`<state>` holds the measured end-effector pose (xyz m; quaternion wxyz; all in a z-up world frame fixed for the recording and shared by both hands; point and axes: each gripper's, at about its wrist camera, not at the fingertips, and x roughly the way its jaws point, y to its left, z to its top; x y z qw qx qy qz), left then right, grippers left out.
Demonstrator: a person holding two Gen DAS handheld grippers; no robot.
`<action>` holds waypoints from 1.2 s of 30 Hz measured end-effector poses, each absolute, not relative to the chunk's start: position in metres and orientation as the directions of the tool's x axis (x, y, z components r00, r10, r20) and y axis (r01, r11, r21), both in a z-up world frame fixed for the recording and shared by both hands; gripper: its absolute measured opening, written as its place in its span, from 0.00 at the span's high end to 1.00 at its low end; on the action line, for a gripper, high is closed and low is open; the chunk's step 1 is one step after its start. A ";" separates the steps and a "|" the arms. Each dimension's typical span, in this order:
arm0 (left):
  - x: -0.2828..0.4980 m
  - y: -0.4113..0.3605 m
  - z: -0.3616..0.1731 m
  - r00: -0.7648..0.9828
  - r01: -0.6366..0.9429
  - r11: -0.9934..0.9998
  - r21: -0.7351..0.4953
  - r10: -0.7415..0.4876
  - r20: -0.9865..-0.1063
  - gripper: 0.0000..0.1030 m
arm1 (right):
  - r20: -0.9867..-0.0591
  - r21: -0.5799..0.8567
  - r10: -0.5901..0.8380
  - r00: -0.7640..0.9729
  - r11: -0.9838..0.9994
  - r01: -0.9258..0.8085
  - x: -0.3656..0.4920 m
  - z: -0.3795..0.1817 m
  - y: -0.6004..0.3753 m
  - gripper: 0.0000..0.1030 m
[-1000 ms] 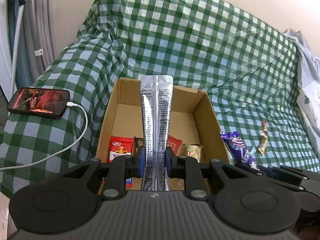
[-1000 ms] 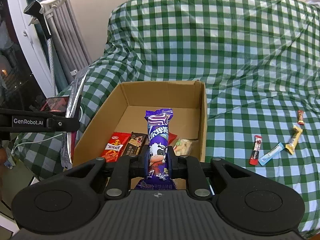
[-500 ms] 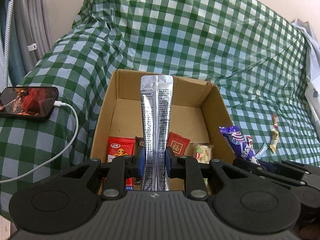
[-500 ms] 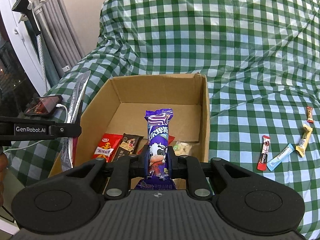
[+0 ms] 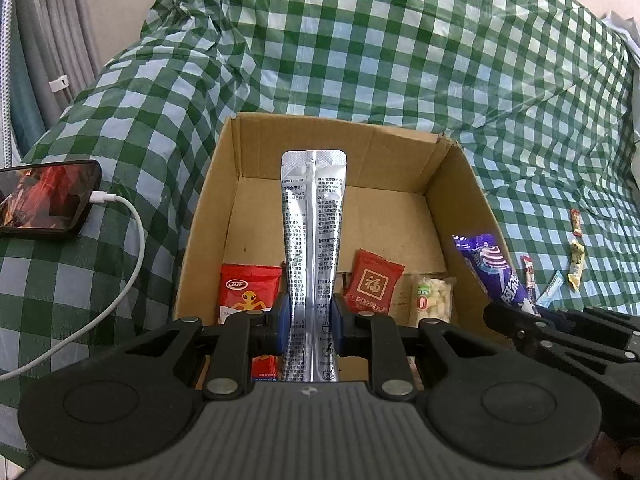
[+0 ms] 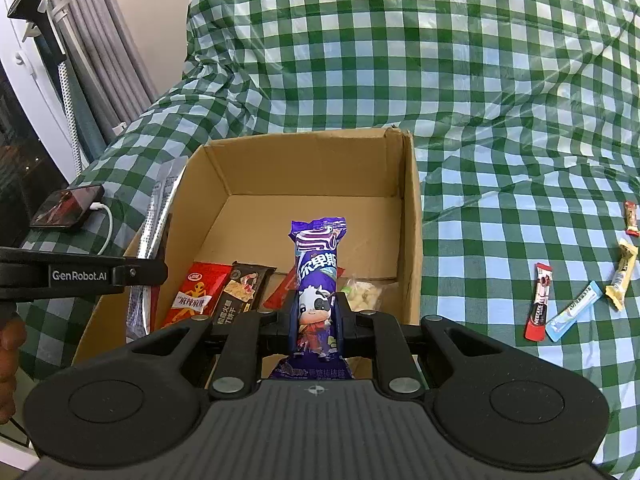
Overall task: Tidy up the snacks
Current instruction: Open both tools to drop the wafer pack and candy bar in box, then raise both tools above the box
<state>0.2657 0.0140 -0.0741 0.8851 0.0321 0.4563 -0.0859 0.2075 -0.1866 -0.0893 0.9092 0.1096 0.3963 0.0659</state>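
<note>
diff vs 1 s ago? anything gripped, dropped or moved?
Both grippers have closed in on the cardboard box, tipping lower: it looms larger in both wrist views. Nothing taken or let go. Left gripper stays clamped on the silver sachet, right gripper on the purple candy packet. Snacks in the box and loose sticks on the checked cloth lie unchanged.

"GenRobot.AI" is printed in white on the side of the left gripper (image 6: 102, 276). A red packet (image 5: 374, 286) in the cardboard box (image 5: 208, 216) bears the character 福. The red stick sachet (image 6: 539, 302) on the checked cloth reads "NESCAFE". The silver sachet's (image 5: 312, 240) small print is unreadable.
</note>
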 end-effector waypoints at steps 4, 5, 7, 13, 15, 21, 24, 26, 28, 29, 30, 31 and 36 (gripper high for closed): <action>0.268 0.012 -0.076 0.571 0.184 0.983 -0.011 -0.116 -0.813 0.77 | -0.703 0.249 0.207 0.680 0.968 -0.036 0.210 -0.090 -0.187 0.82; 0.268 0.012 -0.076 0.570 0.183 0.983 -0.010 -0.114 -0.814 0.77 | -0.703 0.248 0.207 0.681 0.968 -0.037 0.211 -0.090 -0.187 0.82; 0.269 0.012 -0.076 0.569 0.182 0.983 -0.008 -0.112 -0.815 0.77 | -0.702 0.247 0.205 0.682 0.968 -0.037 0.212 -0.090 -0.187 0.82; 0.262 0.018 -0.064 0.609 0.163 0.987 -0.007 -0.106 -0.786 0.23 | -0.686 0.270 0.206 0.697 0.963 -0.018 0.213 -0.082 -0.190 0.53; 0.254 0.022 -0.057 0.642 0.141 0.990 0.003 -0.089 -0.761 0.05 | -0.675 0.271 0.187 0.713 0.962 0.004 0.208 -0.077 -0.192 0.32; 0.218 0.027 -0.036 0.680 0.140 0.989 0.045 -0.063 -0.731 0.00 | -0.670 0.260 0.166 0.724 0.965 0.019 0.180 -0.058 -0.193 0.17; 0.195 0.029 -0.031 0.653 0.134 0.991 0.022 -0.071 -0.754 0.00 | -0.669 0.263 0.168 0.724 0.964 0.020 0.156 -0.047 -0.189 0.15; 0.178 0.032 -0.027 0.643 0.117 0.993 0.003 -0.073 -0.763 0.00 | -0.671 0.264 0.172 0.721 0.964 0.016 0.137 -0.042 -0.187 0.13; 0.159 0.034 -0.022 0.640 0.100 0.995 -0.013 -0.074 -0.765 0.00 | -0.672 0.265 0.173 0.720 0.964 0.015 0.120 -0.038 -0.183 0.12; 0.151 0.036 -0.020 0.640 0.098 0.995 -0.018 -0.077 -0.765 0.00 | -0.671 0.264 0.172 0.722 0.964 0.016 0.111 -0.036 -0.181 0.11; 0.143 0.038 -0.018 0.642 0.099 0.995 -0.021 -0.080 -0.763 0.00 | -0.669 0.262 0.170 0.723 0.965 0.016 0.102 -0.034 -0.179 0.11; 0.134 0.039 -0.014 0.647 0.102 0.995 -0.020 -0.082 -0.758 0.00 | -0.668 0.261 0.169 0.724 0.965 0.015 0.093 -0.033 -0.178 0.11; 0.096 0.040 0.003 0.693 0.111 0.994 0.002 -0.076 -0.717 0.00 | -0.639 0.246 0.163 0.752 0.969 0.000 0.053 -0.019 -0.169 0.09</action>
